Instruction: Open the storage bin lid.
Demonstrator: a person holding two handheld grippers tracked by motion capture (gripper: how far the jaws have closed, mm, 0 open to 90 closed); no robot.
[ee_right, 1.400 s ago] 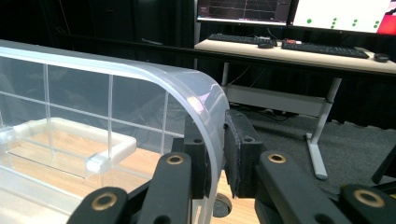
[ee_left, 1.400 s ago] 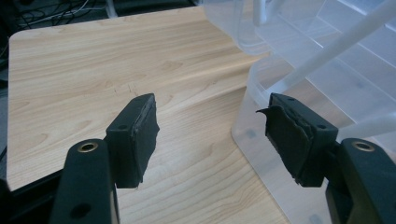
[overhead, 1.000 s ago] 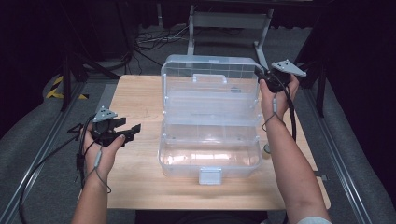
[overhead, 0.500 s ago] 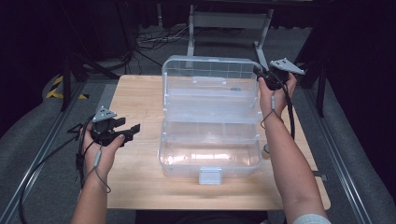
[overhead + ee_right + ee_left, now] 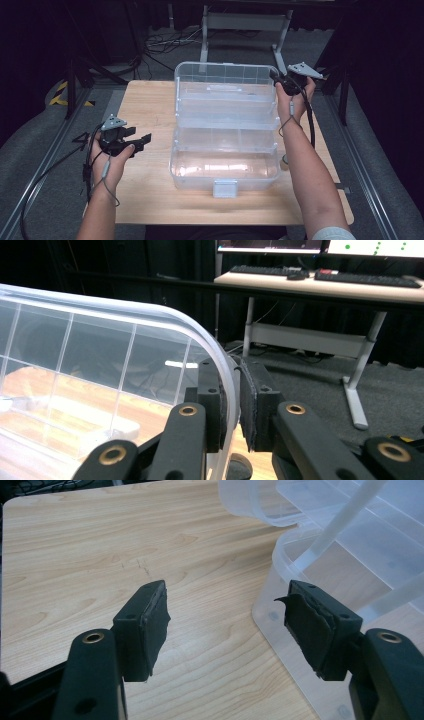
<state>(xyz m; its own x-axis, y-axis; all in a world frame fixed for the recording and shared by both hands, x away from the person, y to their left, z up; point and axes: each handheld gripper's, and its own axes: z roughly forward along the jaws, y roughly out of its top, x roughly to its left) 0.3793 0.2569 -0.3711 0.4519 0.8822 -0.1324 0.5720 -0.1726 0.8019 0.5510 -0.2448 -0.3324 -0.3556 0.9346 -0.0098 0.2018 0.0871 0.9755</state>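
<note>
Wooden table (image 5: 145,100) carries a clear plastic organiser box (image 5: 225,150), which stands in the middle with its tiers spread and its lid (image 5: 125,335) upright at the far side. The right gripper (image 5: 231,400) pinches the lid's rim at the far right corner, one pad on each side of the thin wall. The left gripper (image 5: 225,625) hangs spread and empty just beside the box's left wall (not touching it). The likely risk is that the smooth rim slips from the pads and the lid drops. As nothing steadies the base, a pull on the lid could also drag the whole box across the table.
</note>
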